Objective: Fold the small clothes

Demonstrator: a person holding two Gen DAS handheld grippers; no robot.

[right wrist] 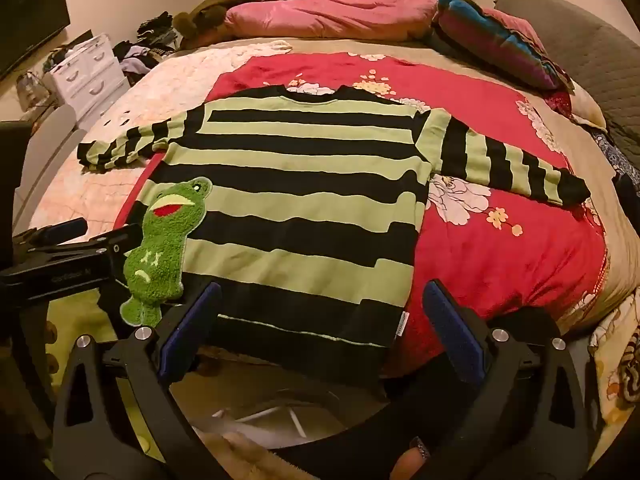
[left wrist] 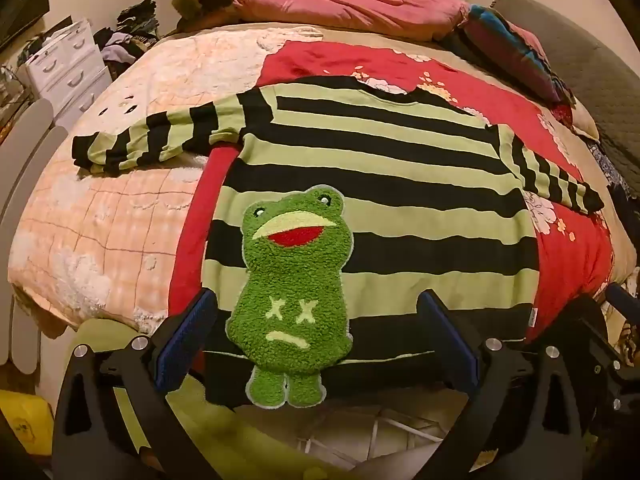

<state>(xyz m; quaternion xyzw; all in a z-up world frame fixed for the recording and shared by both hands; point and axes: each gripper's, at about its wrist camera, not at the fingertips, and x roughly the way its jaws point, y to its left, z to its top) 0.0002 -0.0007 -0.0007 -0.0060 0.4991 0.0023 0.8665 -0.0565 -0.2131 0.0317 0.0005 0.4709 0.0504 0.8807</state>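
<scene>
A green-and-black striped sweater (left wrist: 380, 184) lies flat on the bed, neck far, hem hanging over the near edge, both sleeves spread out. It also shows in the right wrist view (right wrist: 296, 200). A fuzzy green frog patch (left wrist: 290, 300) sits on its lower front; in the right wrist view the frog (right wrist: 160, 248) is at the left. My left gripper (left wrist: 316, 336) is open, its jaws either side of the frog at the hem. My right gripper (right wrist: 320, 328) is open at the hem's right corner. The left gripper's body (right wrist: 60, 256) shows at the left of the right wrist view.
A red floral blanket (right wrist: 500, 264) lies under the sweater, a pink checked quilt (left wrist: 104, 232) to the left. Pink pillows (left wrist: 348, 4) and a dark cushion (right wrist: 500, 40) line the far side. White drawers (left wrist: 64, 64) stand left of the bed.
</scene>
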